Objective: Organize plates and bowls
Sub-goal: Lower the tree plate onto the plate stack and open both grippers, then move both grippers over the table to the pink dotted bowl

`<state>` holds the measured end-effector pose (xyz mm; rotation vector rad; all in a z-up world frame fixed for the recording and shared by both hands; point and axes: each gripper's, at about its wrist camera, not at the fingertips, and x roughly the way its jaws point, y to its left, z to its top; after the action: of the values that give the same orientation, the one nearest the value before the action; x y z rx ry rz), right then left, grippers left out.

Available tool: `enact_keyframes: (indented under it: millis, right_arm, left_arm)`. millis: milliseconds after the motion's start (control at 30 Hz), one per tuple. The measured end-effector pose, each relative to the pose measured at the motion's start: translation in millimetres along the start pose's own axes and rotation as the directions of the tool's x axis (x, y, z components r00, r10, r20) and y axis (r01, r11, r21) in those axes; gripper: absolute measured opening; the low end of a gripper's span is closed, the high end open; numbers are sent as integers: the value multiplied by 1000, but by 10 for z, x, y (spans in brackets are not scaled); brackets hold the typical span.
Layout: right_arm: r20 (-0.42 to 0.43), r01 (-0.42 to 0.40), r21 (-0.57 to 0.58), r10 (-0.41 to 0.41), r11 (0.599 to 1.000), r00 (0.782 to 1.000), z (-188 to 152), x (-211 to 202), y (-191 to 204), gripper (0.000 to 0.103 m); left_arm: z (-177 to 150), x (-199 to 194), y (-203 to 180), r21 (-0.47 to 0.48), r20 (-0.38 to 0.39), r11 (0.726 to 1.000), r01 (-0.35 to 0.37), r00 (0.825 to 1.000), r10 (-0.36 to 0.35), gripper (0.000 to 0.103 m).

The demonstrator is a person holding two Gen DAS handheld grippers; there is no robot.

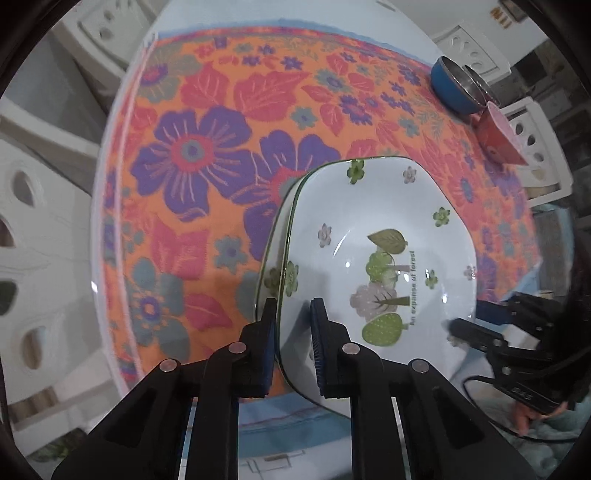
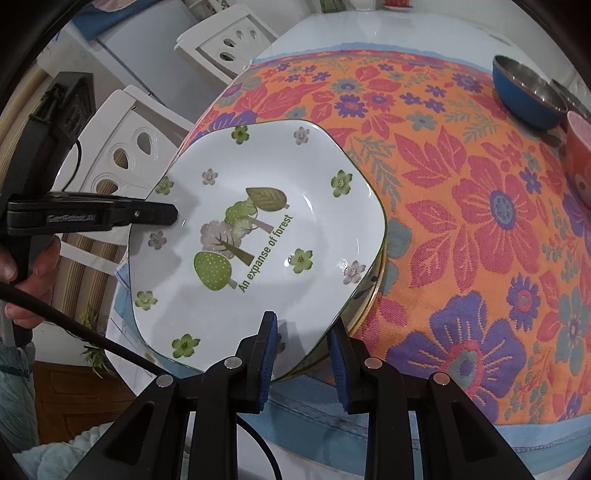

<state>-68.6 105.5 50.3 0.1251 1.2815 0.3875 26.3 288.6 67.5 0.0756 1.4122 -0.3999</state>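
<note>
White square-ish plate [image 2: 258, 229] with tree print and "An expanse of forest" lettering sat on top of a second plate [image 2: 371, 291] at the near edge of the table [image 2: 332, 29], on the floral orange tablecloth [image 2: 461, 229]. Top plate was empty, nothing in it. Lower plate showed only as rim under the top one.

Left gripper [image 1: 293, 332] was pinching the top plate's rim, pads pressed onto the edge, one inside the plate, one outside. Right gripper [image 2: 301, 339] was clamped on the plate's opposite near rim, blue pads on either side of the edge.

Far right of the cloth: blue bowl [image 2: 528, 96] with steel inside, empty as far as visible; pink-red bowl [image 2: 578, 162] just beside it, contents not visible. White chairs [image 2: 125, 147] around the table.
</note>
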Motion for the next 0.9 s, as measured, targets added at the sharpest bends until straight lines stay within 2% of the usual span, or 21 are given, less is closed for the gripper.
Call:
enact_keyframes:
  millis: [67, 100, 133, 167, 267, 367, 400, 500, 567, 733, 833, 900]
  right_arm:
    - [4, 5, -8, -5, 1000, 1000, -12, -6, 9, 25]
    - [7, 12, -15, -12, 1000, 1000, -26, -18, 22, 25]
    - [15, 20, -26, -19, 999, 1000, -30, -35, 40, 26]
    - [35, 21, -31, -20, 999, 999, -31, -74, 50, 26]
    - [35, 36, -48, -34, 998, 999, -29, -71, 74, 25]
    - [29, 21, -27, -20, 999, 999, -28, -72, 43, 25]
    - [30, 16, -20, -15, 1000, 999, -25, -77, 41, 25]
    - [29, 10, 4, -10, 1000, 1000, -29, -116, -8, 25]
    - [38, 6, 25, -7, 1000, 999, -25, -154, -57, 25]
    - [45, -42, 103, 38, 994, 998, 34, -180, -200, 25]
    - [43, -55, 126, 50, 991, 998, 56, -186, -228, 25]
    - [38, -54, 133, 50, 990, 998, 56, -185, -219, 25]
  left_arm:
    - [-18, -12, -125, 51, 47, 993, -106, 994, 103, 16]
    - [-17, -12, -180, 68, 66, 985, -161, 985, 157, 16]
    - [-26, -8, -255, 90, 93, 968, -234, 970, 225, 16]
    - [-33, 0, -325, 118, 112, 956, -268, 960, 255, 16]
    - [-60, -15, -533, 187, 140, 963, -193, 976, 168, 18]
    - [-63, 31, -658, 216, 166, 936, -279, 955, 246, 19]
    - [-51, 22, -635, 203, 171, 938, -282, 953, 249, 19]
    - [-11, -83, -467, 111, 185, 966, -231, 960, 209, 19]
    - [21, -168, -249, 17, 196, 981, -191, 963, 184, 19]
    - [-32, -167, 85, -138, 168, 976, -166, 968, 188, 19]
    - [-79, -136, 145, -170, 163, 980, -108, 977, 136, 19]
    - [-100, -93, 131, -182, 150, 979, -97, 981, 125, 19]
